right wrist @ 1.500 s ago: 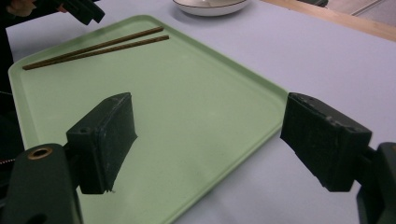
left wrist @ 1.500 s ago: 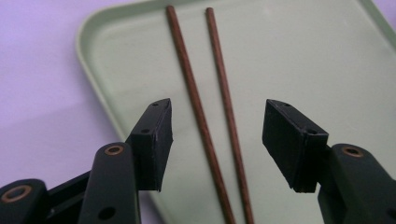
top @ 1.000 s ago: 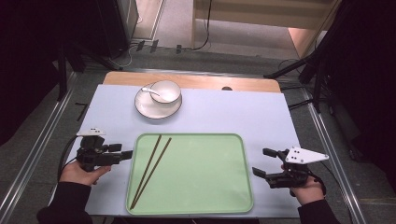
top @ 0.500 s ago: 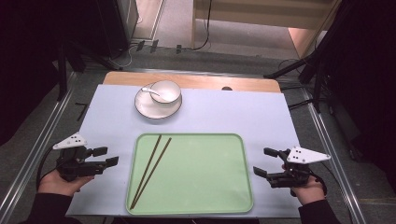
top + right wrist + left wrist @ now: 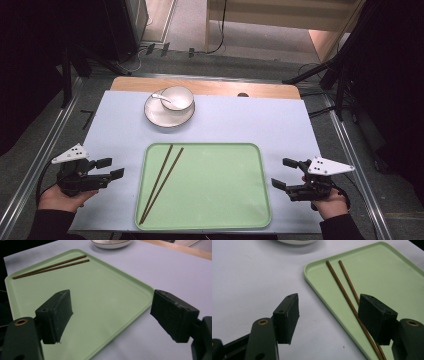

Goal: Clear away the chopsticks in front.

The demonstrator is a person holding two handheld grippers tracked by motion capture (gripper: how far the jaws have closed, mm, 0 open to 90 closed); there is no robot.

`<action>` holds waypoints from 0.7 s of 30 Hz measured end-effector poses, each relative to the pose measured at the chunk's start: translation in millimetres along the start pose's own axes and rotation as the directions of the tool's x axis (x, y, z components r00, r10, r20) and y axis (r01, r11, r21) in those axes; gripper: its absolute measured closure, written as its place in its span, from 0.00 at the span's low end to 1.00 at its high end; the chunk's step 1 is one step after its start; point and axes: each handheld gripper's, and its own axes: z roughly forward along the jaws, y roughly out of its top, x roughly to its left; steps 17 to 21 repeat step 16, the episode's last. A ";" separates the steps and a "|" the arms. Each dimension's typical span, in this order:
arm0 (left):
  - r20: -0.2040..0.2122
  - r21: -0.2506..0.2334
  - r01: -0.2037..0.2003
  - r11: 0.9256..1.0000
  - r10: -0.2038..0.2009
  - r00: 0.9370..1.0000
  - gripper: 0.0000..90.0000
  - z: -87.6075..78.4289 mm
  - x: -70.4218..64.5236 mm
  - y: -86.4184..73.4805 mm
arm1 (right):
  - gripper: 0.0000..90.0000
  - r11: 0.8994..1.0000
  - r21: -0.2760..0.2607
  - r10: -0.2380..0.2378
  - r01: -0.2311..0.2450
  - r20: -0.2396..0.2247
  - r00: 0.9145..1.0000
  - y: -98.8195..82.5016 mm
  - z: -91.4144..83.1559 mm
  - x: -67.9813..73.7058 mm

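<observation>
A pale green tray [image 5: 225, 200] lies at the front middle of the table, with two brown chopsticks [image 5: 162, 180] laid side by side on its left part. Behind it a white plate [image 5: 155, 117] carries a white bowl [image 5: 177, 97] and a white spoon [image 5: 160, 97]. My left gripper [image 5: 111, 168] rests open and empty on the mat left of the tray, held by a hand. My right gripper [image 5: 284, 173] is open and empty at the tray's right edge. The chopsticks [image 5: 347, 295] and tray [image 5: 387, 277] lie ahead of the left jaws. The right jaws straddle the tray's corner [image 5: 147, 290], chopsticks [image 5: 50, 266] beyond.
A light blue mat [image 5: 260, 125] covers a wooden table whose bare edge [image 5: 200, 86] runs along the back. Metal rails [image 5: 45, 150] flank both sides. Black stands and cables [image 5: 340, 70] sit on the floor behind.
The left gripper has drawn back to the left and toward the table's front edge, away from the tray. The right gripper has stayed nearly still.
</observation>
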 end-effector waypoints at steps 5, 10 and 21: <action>0.006 0.003 -0.001 1.000 0.001 1.000 0.38 1.2 0.1 -0.7 | 0.20 1.000 0.000 -0.003 0.003 -0.004 1.000 0.3 0.2 0.5; 0.007 0.012 -0.003 1.000 0.003 1.000 0.38 1.9 -0.4 -0.8 | 0.20 1.000 -0.002 -0.002 0.002 -0.004 1.000 0.0 0.1 0.3; 0.010 0.011 0.000 1.000 0.000 1.000 0.38 1.6 0.1 -1.1 | 0.20 1.000 0.000 -0.005 0.005 -0.005 1.000 0.1 0.3 0.3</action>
